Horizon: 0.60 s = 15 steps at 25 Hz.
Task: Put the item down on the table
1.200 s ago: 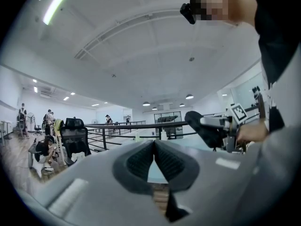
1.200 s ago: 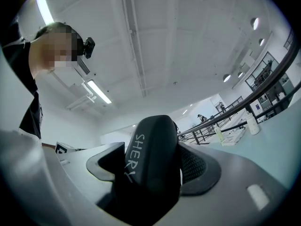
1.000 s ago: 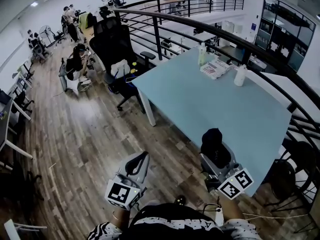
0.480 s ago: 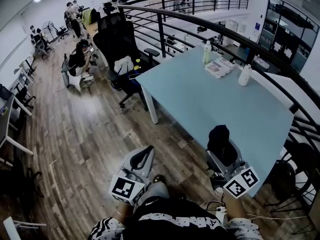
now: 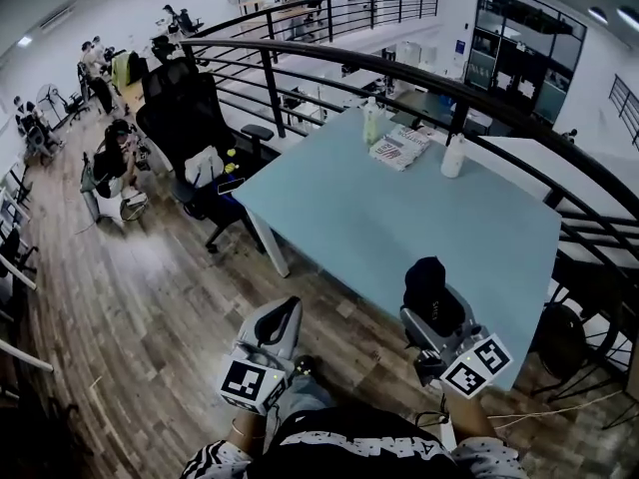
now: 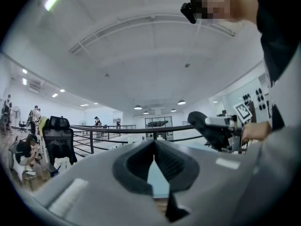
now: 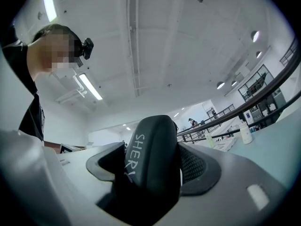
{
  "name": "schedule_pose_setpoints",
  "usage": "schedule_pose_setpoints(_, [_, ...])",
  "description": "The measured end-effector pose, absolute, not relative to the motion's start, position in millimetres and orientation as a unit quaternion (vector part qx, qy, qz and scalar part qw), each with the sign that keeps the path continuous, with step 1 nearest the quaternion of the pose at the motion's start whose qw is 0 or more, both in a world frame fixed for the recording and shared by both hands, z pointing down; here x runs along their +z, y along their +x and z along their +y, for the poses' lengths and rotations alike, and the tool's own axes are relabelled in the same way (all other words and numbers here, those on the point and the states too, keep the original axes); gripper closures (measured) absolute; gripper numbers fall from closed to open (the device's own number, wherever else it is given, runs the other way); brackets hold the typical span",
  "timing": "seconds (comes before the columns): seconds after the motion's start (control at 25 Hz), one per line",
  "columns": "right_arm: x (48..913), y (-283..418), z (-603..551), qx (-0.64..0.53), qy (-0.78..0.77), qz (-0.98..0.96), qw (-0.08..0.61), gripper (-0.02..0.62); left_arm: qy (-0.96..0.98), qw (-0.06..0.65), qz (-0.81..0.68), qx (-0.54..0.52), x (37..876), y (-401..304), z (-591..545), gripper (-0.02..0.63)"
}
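- table [image 5: 399, 228]: pale blue-green top on white legs, its far long side just beside a black railing [image 5: 461, 103].
- green bottle [image 5: 372, 123]: stands upright on the table at its far left corner, close to the railing.
- papers [image 5: 399, 148]: a printed stack lying flat on the top, just beside the green bottle, near the far edge.
- white bottle [image 5: 454, 156]: upright along the same far edge, to the right of the papers and apart from them.
- floor [image 5: 130, 297]: wood planks; the table's near-left leg [image 5: 268, 247] rests on it, and a black chair [image 5: 190, 118] stands on it by the table's left end.
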State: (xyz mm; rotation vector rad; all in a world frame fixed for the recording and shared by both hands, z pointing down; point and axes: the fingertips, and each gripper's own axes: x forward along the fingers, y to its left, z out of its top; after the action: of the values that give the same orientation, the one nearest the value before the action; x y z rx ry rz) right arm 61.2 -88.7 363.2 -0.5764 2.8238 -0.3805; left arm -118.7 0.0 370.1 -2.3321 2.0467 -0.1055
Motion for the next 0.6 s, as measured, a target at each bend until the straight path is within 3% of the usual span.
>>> schedule_pose_setpoints(0.6, [368.4, -12.3, -152.4, -0.116, -0.274, 0.948, 0.112, 0.241, -0.795, 0.015, 0.605, -0.03, 378.3, -201.6, -87.9, 0.606])
